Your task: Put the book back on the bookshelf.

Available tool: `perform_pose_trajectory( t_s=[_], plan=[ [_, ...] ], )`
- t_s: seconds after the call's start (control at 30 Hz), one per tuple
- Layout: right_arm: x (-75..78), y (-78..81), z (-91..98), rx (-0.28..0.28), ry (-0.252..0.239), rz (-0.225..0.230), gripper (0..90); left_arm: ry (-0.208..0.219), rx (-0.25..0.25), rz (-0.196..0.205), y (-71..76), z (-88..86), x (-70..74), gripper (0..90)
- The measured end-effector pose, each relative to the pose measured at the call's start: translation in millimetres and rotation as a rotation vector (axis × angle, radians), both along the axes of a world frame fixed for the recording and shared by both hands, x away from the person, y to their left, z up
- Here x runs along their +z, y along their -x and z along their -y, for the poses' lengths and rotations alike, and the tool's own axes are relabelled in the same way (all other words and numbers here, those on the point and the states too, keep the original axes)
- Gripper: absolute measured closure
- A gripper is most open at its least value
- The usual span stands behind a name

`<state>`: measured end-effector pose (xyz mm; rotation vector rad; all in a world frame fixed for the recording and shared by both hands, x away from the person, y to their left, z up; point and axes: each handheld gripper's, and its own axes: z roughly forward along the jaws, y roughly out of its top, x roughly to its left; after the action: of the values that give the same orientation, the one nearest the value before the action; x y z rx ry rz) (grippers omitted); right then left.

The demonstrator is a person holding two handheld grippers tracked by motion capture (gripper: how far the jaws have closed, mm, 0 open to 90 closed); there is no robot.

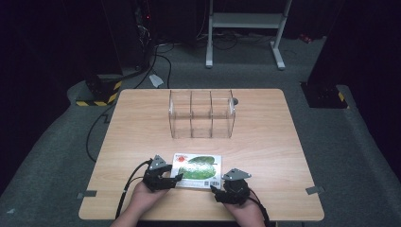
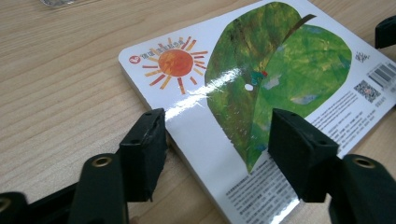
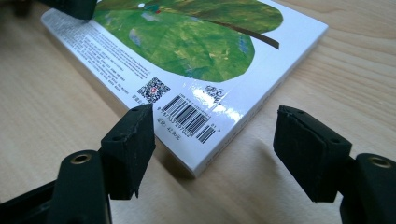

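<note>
Dark flooring and a white metal frame (image 1: 246,28) at the top of the high view surround a pale wooden counter (image 1: 142,123). At the bottom centre of that view the left tongs (image 1: 176,178) are seen at the lower left corner of a picture book (image 1: 198,166), which lies flat near the counter's lower edge. In the left gripper view the jaws stand apart, one beside the book's edge at lower left, the other over the glossy cover at lower right; whether the pads press on the book cannot be told. The cover is printed with an orange sun and a large green leaf. The right tongs (image 1: 215,190) are held at the book's lower right corner; in the right gripper view their jaws are spread wide, the corner with the barcode lying between them, neither pad touching it. Higher up, at the centre of the high view, a clear plastic organiser (image 1: 202,113) with three compartments stands on the counter, well apart from the book; nothing is seen in its compartments.
</note>
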<state>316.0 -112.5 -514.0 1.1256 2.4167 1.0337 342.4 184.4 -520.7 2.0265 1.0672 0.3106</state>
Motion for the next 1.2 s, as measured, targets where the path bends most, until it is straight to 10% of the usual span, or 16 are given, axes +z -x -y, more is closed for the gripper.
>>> perform_pose_trajectory(
  t_s=[1.2],
  plan=[
    [-3.4, -13.9, -5.3, -0.006, -0.041, -0.001, 27.7, 0.041, 0.103, 0.005, -5.7, 8.5, -0.9, 43.2]
  ],
)
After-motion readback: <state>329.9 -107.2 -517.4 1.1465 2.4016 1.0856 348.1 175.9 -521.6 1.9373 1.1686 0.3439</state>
